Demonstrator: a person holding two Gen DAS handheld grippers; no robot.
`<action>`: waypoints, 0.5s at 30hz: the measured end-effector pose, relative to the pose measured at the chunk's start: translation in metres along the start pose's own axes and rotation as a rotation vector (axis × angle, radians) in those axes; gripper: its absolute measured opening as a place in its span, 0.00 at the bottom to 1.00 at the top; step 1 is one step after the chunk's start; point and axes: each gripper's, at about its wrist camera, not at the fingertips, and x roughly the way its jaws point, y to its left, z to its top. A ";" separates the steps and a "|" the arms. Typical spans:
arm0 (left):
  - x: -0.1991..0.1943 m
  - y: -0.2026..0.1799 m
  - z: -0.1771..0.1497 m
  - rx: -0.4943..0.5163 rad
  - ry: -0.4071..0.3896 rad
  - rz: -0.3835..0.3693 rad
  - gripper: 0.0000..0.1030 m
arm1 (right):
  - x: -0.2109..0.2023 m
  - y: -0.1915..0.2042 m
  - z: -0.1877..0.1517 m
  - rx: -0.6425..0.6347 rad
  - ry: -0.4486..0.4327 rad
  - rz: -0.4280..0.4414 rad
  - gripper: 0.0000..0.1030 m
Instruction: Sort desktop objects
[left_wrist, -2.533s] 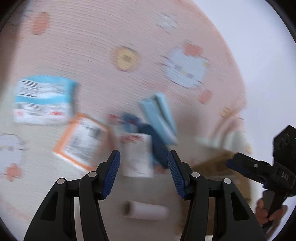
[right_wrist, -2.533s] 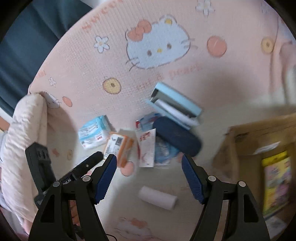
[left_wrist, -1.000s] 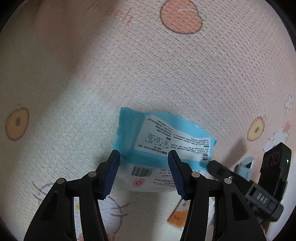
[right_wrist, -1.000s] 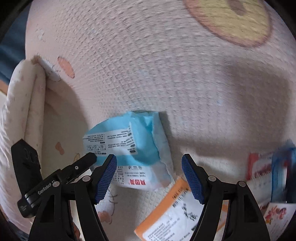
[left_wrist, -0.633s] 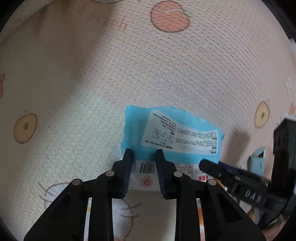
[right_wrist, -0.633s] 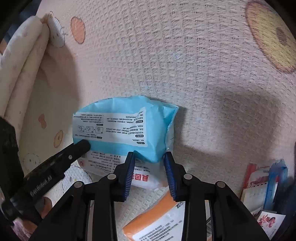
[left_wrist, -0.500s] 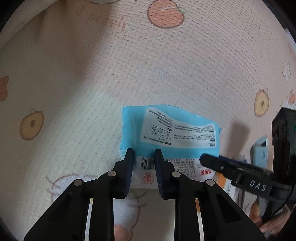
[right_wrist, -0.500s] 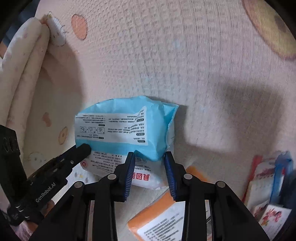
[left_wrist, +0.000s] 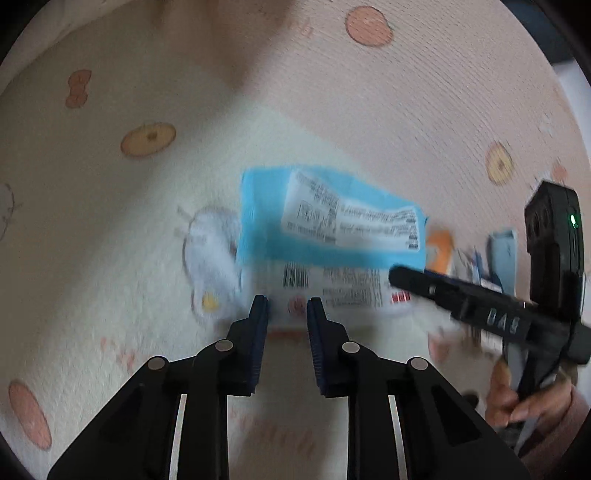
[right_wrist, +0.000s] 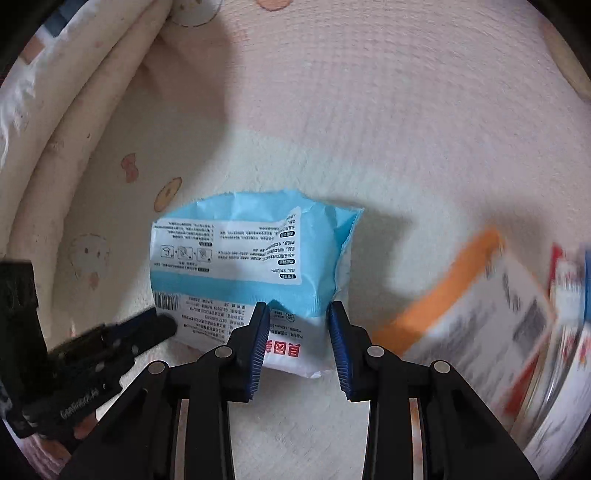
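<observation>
I've got both the left gripper (left_wrist: 287, 308) and right gripper (right_wrist: 298, 314) pinched narrow on the blue-and-white wipes pack (right_wrist: 255, 266), above the pink patterned blanket (right_wrist: 406, 129).

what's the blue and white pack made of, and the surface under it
Blue and white pack: looks like thin soft plastic film, matte, with creases, a jagged sealed edge and printed text. Blanket under it: seems woven cotton-like fabric, shown by its fine waffle texture and cartoon prints.

Blue-and-white tissue pack (right_wrist: 255, 266), soft plastic, printed label and barcode facing up: I am pinching its near white edge on two sides, far blue end crumpled, over the patterned blanket (right_wrist: 369, 129).
</observation>
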 end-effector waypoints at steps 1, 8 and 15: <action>0.000 -0.002 -0.006 0.026 0.013 0.011 0.23 | -0.003 -0.002 -0.008 0.023 -0.006 0.022 0.30; 0.006 -0.008 -0.025 0.060 0.079 0.064 0.23 | 0.002 -0.012 -0.036 0.090 0.036 0.103 0.28; -0.003 -0.008 -0.055 0.085 0.075 0.104 0.24 | -0.007 -0.016 -0.053 0.130 -0.010 0.136 0.25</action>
